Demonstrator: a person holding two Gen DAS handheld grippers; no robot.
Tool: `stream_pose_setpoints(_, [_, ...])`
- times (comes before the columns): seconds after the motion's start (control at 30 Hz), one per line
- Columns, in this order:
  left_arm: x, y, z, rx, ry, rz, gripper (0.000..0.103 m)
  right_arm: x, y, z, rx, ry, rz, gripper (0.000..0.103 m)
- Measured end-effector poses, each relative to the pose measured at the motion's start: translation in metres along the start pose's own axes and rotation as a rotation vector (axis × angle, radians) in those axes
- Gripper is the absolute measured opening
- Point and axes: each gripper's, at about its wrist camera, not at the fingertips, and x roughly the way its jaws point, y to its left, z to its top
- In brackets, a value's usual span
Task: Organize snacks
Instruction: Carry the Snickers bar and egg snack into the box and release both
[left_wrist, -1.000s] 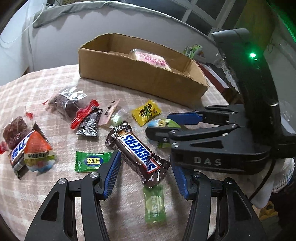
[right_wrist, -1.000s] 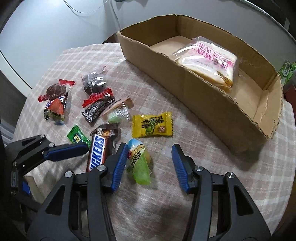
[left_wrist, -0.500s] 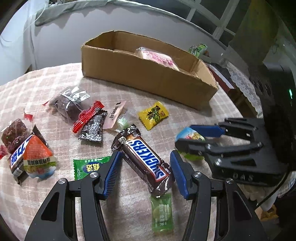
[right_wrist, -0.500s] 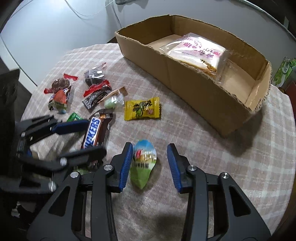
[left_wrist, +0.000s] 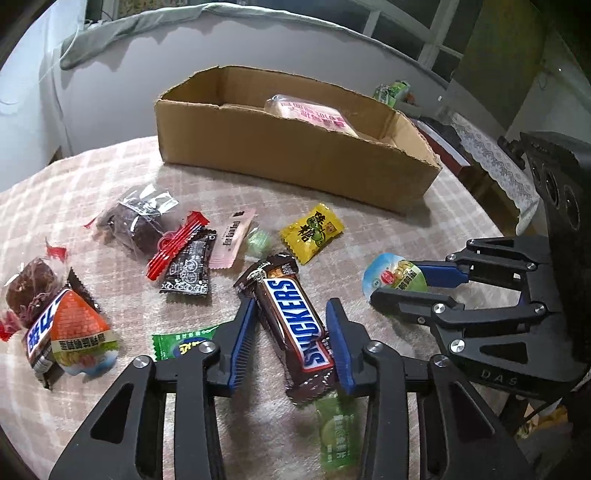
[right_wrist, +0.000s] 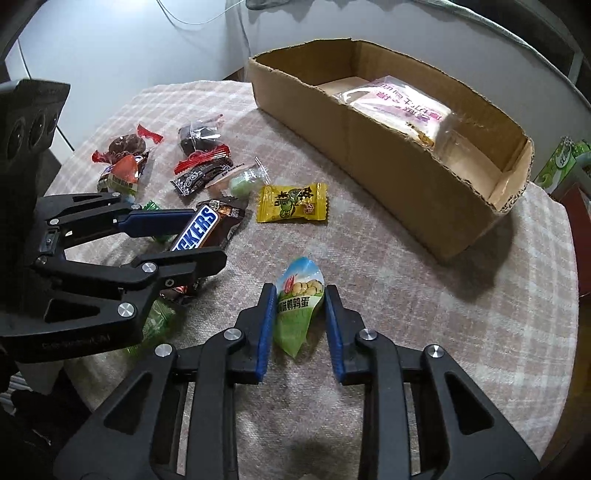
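My left gripper (left_wrist: 290, 332) is closed around a Snickers bar (left_wrist: 291, 321) that lies on the checked tablecloth; the blue pads touch both its sides. It also shows in the right wrist view (right_wrist: 173, 240) with the bar (right_wrist: 199, 229). My right gripper (right_wrist: 300, 314) is shut on a green and blue quail-egg packet (right_wrist: 297, 299), which also shows in the left wrist view (left_wrist: 393, 278). An open cardboard box (right_wrist: 369, 155) at the back holds a pink-printed bread packet (right_wrist: 402, 107).
Loose snacks lie on the round table: a yellow candy (right_wrist: 291, 203), a black sachet (left_wrist: 188, 266), dark plum packets (left_wrist: 136, 218), an orange packet (left_wrist: 79, 332), green candies (left_wrist: 181, 343) (left_wrist: 338, 432). The table edge (right_wrist: 569, 258) runs close behind and right of the box.
Both grippers closed in: the left around the Snickers bar, the right around the quail-egg packet. The right gripper has drawn back to the right of the left one.
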Motion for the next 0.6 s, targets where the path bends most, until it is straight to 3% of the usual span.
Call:
stream_pose_setpoints(0.37, [-0.016, 0.014, -0.011, -0.058, -0.019, -0.042, 0.027, -0.011, -0.005, -0.006, 0.050, -0.038, 0.000, 0.025])
stream_pose_setpoints(0.6, [-0.011, 0.003, -0.009, 0.017, 0.003, 0.016, 0.030, -0.008, -0.001, -0.006, 0.034, -0.029, -0.011, 0.025])
